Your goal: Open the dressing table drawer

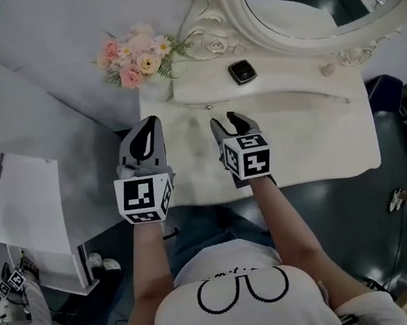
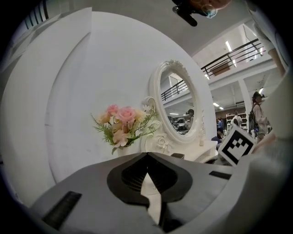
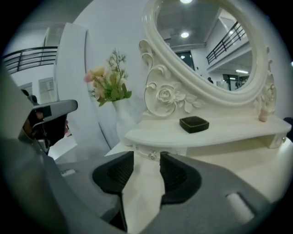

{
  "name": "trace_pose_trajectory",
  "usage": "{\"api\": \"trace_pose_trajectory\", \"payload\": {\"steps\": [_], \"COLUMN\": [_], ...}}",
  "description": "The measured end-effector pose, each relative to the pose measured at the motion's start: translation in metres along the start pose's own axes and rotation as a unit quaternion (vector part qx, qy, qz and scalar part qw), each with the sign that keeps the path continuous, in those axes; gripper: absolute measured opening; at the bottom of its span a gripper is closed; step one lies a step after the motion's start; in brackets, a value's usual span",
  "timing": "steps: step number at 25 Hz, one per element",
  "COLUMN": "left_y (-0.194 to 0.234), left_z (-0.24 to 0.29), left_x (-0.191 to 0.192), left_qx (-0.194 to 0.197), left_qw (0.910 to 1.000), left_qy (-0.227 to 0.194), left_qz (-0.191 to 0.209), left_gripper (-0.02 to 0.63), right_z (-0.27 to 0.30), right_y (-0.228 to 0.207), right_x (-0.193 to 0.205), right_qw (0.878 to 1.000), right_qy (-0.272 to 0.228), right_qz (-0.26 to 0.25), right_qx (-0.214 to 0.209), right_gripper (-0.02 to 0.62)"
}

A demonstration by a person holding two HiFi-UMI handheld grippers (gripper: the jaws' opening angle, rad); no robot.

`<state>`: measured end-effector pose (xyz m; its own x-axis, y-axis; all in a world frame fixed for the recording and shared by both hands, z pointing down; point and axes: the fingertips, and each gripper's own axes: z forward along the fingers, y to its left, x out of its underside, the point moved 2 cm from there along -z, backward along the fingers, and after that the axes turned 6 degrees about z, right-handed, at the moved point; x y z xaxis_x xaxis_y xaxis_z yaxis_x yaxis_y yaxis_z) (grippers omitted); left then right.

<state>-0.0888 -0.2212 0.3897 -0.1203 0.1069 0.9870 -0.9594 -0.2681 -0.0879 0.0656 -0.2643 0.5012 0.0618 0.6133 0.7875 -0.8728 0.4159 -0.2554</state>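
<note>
The white dressing table (image 1: pixel 312 144) has a shallow drawer under its raised shelf, with a small metal knob (image 1: pixel 209 107) (image 3: pixel 152 155) on the drawer front. My right gripper (image 1: pixel 226 120) (image 3: pixel 147 155) hovers over the tabletop just short of that knob. Its jaws stand apart and nothing is between the pads; the knob shows in the gap ahead, untouched. My left gripper (image 1: pixel 150 120) (image 2: pixel 147 155) sits to the left, at the table's left edge. Its tips meet and it holds nothing.
On the shelf are a vase of pink flowers (image 1: pixel 137 55), a black box (image 1: pixel 242 71) and a small pink bottle (image 1: pixel 327 69), below an oval mirror (image 1: pixel 276 33). A second knob (image 1: pixel 346 100) is at the right. Papers (image 1: pixel 15 198) lie at the left.
</note>
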Motion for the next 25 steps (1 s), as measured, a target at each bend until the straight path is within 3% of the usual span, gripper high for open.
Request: {"api": "trace_pose_trajectory", "payload": {"steps": [6,12,15,25], "left_y": [0.006,0.010,0.013,0.017], "left_z": [0.015,0.027,0.031,0.037], "left_x": [0.026,0.034,0.036,0.036], "left_qx": [0.021,0.038,0.043,0.053], "left_qw": [0.9994,0.9986,0.9982,0.9975], "left_qy": [0.022,0.033,0.039,0.042], "left_qz": [-0.019,-0.017,-0.019,-0.020], "left_gripper": [-0.002,-0.002,-0.002,-0.002], "right_z": [0.051,0.085,0.092,0.085], "right_y": [-0.010,-0.015,-0.014,-0.010], "right_x": [0.031,0.028,0.023,0.030], "right_qw": [0.998,0.998,0.997,0.995], "right_qy": [0.053,0.062,0.066,0.084], "right_qz": [0.018,0.008,0.013,0.024], "right_qx": [0.012,0.027,0.035,0.045], "right_gripper": [0.137,0.135,0.097,0.092]}}
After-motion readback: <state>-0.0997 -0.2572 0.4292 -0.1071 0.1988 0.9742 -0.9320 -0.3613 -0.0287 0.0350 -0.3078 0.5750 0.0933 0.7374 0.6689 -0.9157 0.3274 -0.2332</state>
